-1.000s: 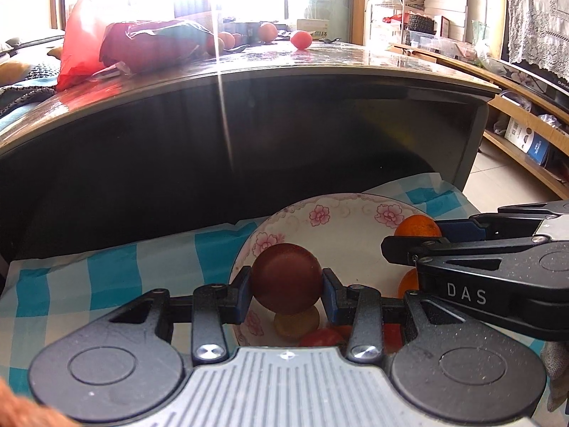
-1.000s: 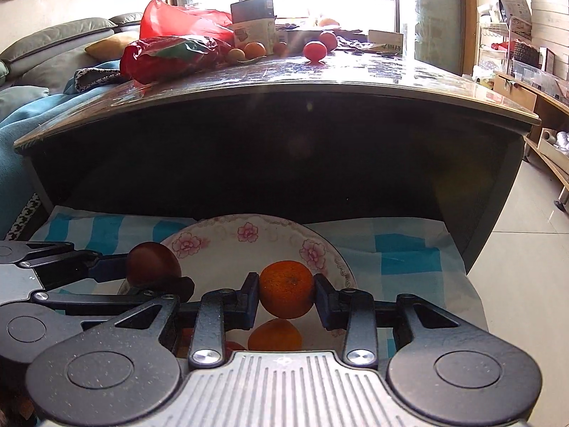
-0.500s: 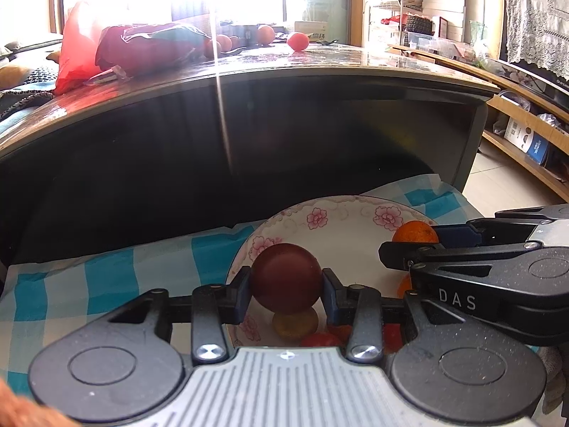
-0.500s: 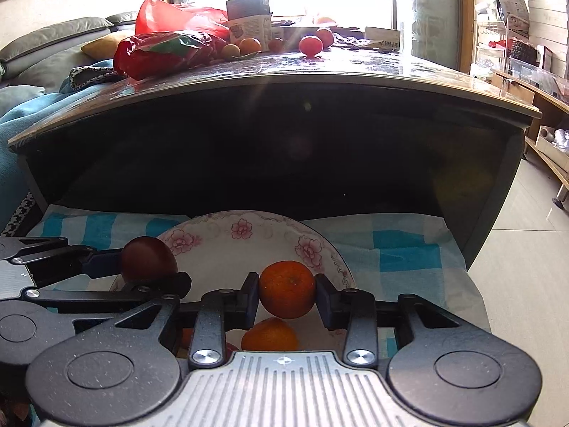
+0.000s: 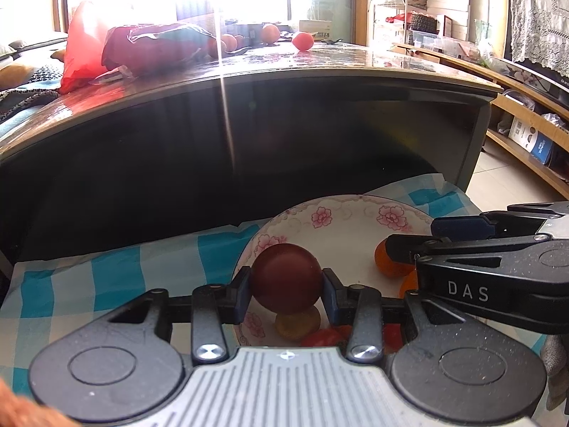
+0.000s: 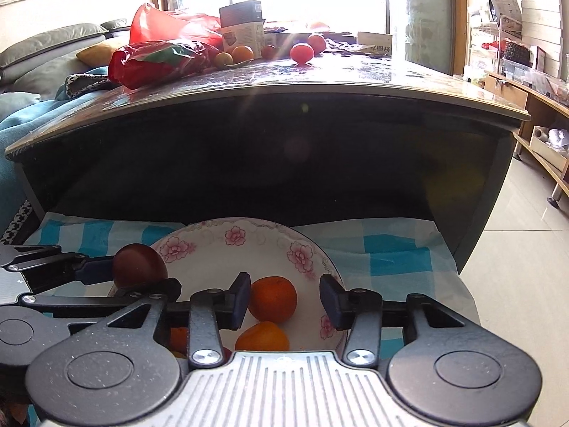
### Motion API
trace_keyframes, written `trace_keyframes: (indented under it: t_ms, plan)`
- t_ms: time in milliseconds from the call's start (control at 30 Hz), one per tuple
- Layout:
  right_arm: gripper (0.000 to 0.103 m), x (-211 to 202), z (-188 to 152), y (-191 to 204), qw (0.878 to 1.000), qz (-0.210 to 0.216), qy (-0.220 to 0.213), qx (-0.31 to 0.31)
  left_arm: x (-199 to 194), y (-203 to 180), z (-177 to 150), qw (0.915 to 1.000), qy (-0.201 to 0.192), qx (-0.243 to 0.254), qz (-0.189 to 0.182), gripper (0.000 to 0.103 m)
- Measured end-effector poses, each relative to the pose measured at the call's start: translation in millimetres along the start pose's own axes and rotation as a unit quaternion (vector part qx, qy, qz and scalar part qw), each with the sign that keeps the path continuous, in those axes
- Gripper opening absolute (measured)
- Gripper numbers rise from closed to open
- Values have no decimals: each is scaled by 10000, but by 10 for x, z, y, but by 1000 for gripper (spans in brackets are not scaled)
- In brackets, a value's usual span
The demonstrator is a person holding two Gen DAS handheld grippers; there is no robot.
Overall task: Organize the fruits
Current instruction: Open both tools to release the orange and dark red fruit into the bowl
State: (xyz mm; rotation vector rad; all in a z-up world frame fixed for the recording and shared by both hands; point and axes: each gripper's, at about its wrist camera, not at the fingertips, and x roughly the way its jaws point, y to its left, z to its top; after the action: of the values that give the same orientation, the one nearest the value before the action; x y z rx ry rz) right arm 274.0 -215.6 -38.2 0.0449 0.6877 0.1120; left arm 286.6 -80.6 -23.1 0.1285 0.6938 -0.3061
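Observation:
A white floral plate lies on a blue checked cloth under a dark table. My left gripper is shut on a dark red plum just above the plate's left side; the plum also shows in the right wrist view. My right gripper is open over the plate, its pads apart from an orange lying on the plate between them. A second orange lies just below it. A yellowish fruit and red fruits lie on the plate's near side.
The dark table top overhangs the plate. On it lie red bags, a box and several loose fruits. The checked cloth spreads left. Tiled floor and wooden shelves are at right.
My right gripper has opened and let go of the orange, which now rests on the plate. The left gripper still holds the plum, barely moved.

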Motion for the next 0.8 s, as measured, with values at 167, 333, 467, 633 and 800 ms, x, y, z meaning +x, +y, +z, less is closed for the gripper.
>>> trace_keyframes:
  t_ms: [167, 333, 467, 633, 800]
  plan:
    - [39, -14, -1, -1, 10000, 2, -17, 8, 0, -5, 3, 10000, 0, -3, 15, 49]
    - [40, -19, -4, -8, 10000, -7, -29, 22, -8, -13, 3, 10000, 1, -16, 40, 49]
    - [41, -26, -5, -7, 10000, -16, -38, 34, -21, -18, 5, 10000, -1, -20, 60, 49]
    - [42, -38, -5, -9, 10000, -29, -51, 56, -45, -27, 8, 10000, 6, -6, 88, 49]
    - [42, -49, -6, -18, 10000, -31, -46, 60, -57, -41, 15, 9999, 16, 5, 118, 49]
